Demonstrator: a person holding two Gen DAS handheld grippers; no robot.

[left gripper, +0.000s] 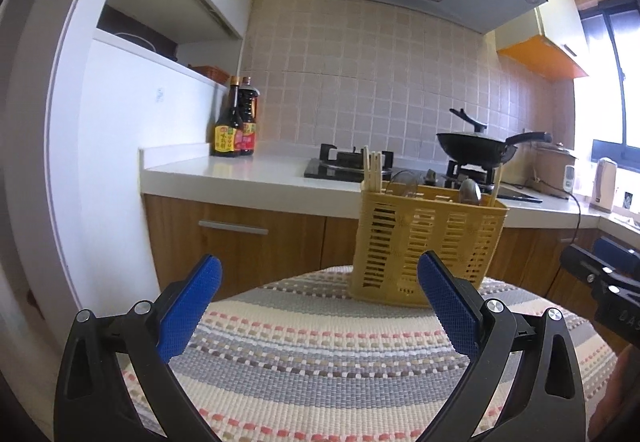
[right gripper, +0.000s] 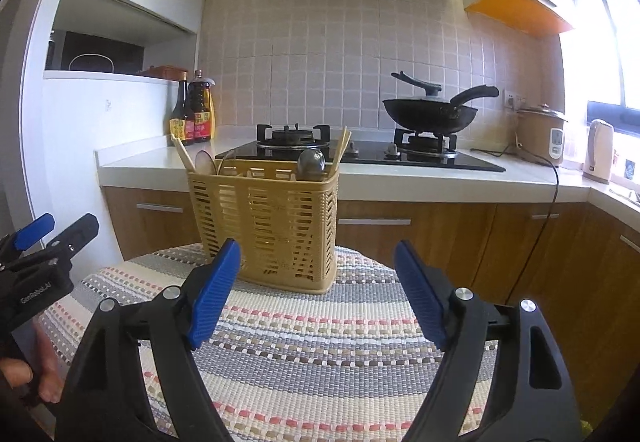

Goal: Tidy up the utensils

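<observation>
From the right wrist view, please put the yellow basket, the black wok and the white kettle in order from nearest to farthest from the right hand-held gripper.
1. Yellow basket: straight ahead of the right hand-held gripper, on the striped cloth.
2. Black wok: behind, on the right burner.
3. White kettle: far right, by the window.

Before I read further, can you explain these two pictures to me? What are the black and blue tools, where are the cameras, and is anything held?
There is no robot here. A person holds a hand tool in each hand, each with two blue-padded fingers and a camera looking forward along them. One picture comes from the left gripper, the other from the right gripper. Both are open and hold nothing. Ahead, on a striped cloth, stands a yellow basket with chopsticks and a spoon inside. Behind is a kitchen counter with a stove.
</observation>
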